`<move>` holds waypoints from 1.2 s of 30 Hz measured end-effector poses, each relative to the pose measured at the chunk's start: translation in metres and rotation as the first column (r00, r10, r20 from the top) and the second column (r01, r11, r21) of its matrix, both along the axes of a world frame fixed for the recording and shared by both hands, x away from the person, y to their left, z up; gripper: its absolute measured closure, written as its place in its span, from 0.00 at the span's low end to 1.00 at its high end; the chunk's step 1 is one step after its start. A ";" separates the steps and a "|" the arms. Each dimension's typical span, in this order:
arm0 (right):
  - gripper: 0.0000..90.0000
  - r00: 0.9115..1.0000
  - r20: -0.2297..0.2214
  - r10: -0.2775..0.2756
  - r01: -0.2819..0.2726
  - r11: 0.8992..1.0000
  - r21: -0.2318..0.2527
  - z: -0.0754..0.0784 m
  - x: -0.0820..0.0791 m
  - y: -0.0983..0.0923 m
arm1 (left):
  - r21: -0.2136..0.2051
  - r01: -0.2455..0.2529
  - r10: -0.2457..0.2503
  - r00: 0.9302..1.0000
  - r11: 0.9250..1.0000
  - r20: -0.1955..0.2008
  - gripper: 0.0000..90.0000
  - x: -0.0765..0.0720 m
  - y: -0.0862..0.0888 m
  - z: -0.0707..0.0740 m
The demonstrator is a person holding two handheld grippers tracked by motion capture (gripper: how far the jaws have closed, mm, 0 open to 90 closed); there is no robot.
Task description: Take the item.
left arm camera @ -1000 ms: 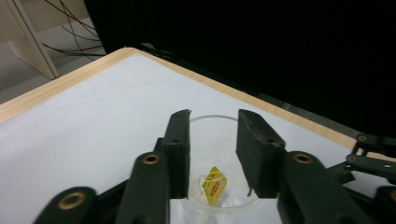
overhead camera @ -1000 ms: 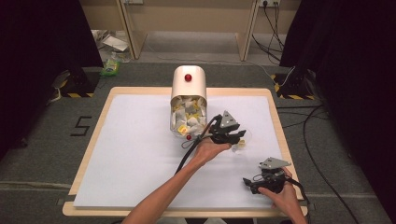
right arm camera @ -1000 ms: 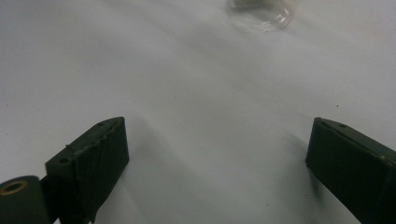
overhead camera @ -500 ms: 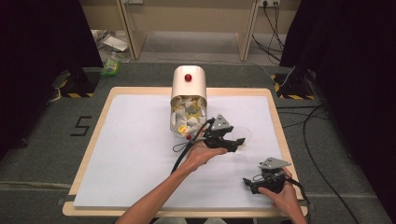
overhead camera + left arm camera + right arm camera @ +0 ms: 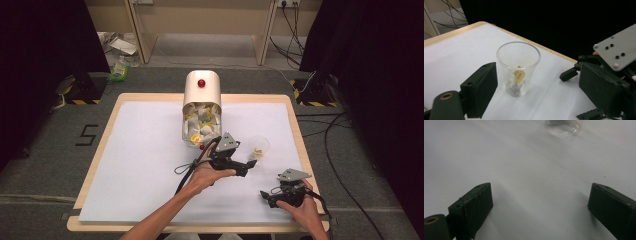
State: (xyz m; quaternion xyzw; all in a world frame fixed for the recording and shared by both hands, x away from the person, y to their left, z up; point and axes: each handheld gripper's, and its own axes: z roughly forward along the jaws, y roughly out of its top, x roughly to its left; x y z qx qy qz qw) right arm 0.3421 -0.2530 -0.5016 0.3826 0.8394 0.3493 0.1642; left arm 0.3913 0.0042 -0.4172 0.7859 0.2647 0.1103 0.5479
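I read a black "5" (image 5: 88, 135) on the grey floor, left of the wooden-edged table (image 5: 150, 96); the sachet print seems illegible.

cup (image 5: 259, 146) right of canister (image 5: 202, 107), on table (image 5: 125, 150)

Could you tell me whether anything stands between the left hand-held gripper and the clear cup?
Nothing visible does. The left hand-held gripper has its jaws wide open, and the clear cup stands upright just beyond them on bare white table.
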 end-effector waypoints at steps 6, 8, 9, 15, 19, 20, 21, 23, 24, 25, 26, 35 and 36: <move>0.07 1.000 0.000 0.000 0.000 1.000 0.000 0.000 0.000 0.000 | 0.002 -0.006 0.006 1.000 1.000 0.013 0.16 -0.007 0.006 -0.001; 0.07 1.000 -0.002 -0.002 0.002 1.000 0.001 0.000 0.000 0.000 | 0.001 -0.012 0.012 1.000 1.000 0.014 0.16 -0.008 0.011 -0.002; 0.07 1.000 -0.002 -0.001 0.001 1.000 0.001 0.000 0.000 0.000 | -0.002 -0.016 0.016 1.000 1.000 0.012 0.16 -0.009 0.014 -0.003; 0.07 1.000 0.000 0.000 0.000 1.000 0.000 0.000 0.000 0.000 | 0.005 -0.031 0.031 1.000 1.000 0.006 0.16 -0.013 0.033 -0.009; 0.07 1.000 -0.002 -0.002 0.002 1.000 0.001 0.000 0.000 0.000 | 0.012 -0.035 0.035 0.999 0.999 0.011 0.16 -0.017 0.044 -0.012; 0.07 1.000 0.000 0.000 0.000 1.000 0.000 0.000 0.000 0.000 | 0.016 -0.038 0.038 0.999 0.999 0.015 0.16 -0.019 0.048 -0.013; 0.07 1.000 -0.002 -0.002 0.002 1.000 0.001 0.000 0.000 0.000 | 0.012 -0.042 0.042 0.999 0.999 0.015 0.16 -0.020 0.051 -0.013; 0.07 1.000 -0.001 -0.001 0.001 1.000 0.001 0.000 0.000 0.000 | 0.005 -0.043 0.043 0.999 0.999 0.016 0.16 -0.024 0.057 -0.014; 0.07 1.000 0.000 0.000 0.000 1.000 0.000 0.000 0.000 0.000 | 0.007 -0.042 0.042 0.999 0.999 0.019 0.16 -0.025 0.059 -0.013; 0.07 1.000 -0.001 -0.001 0.001 1.000 0.001 0.000 0.000 0.000 | 0.012 -0.042 0.042 0.999 0.999 0.027 0.16 -0.028 0.062 -0.013; 0.07 1.000 -0.001 -0.001 0.001 1.000 0.000 0.000 0.000 0.000 | 0.013 -0.043 0.043 0.999 0.999 0.029 0.16 -0.029 0.064 -0.013; 0.07 1.000 0.000 0.000 0.000 1.000 -0.001 0.000 0.000 0.000 | 0.025 -0.082 0.081 0.996 0.996 0.044 0.16 -0.035 0.087 -0.017; 0.07 1.000 0.000 0.000 0.000 1.000 0.000 0.000 0.000 0.000 | 0.026 -0.086 0.084 0.996 0.996 0.043 0.16 -0.035 0.089 -0.018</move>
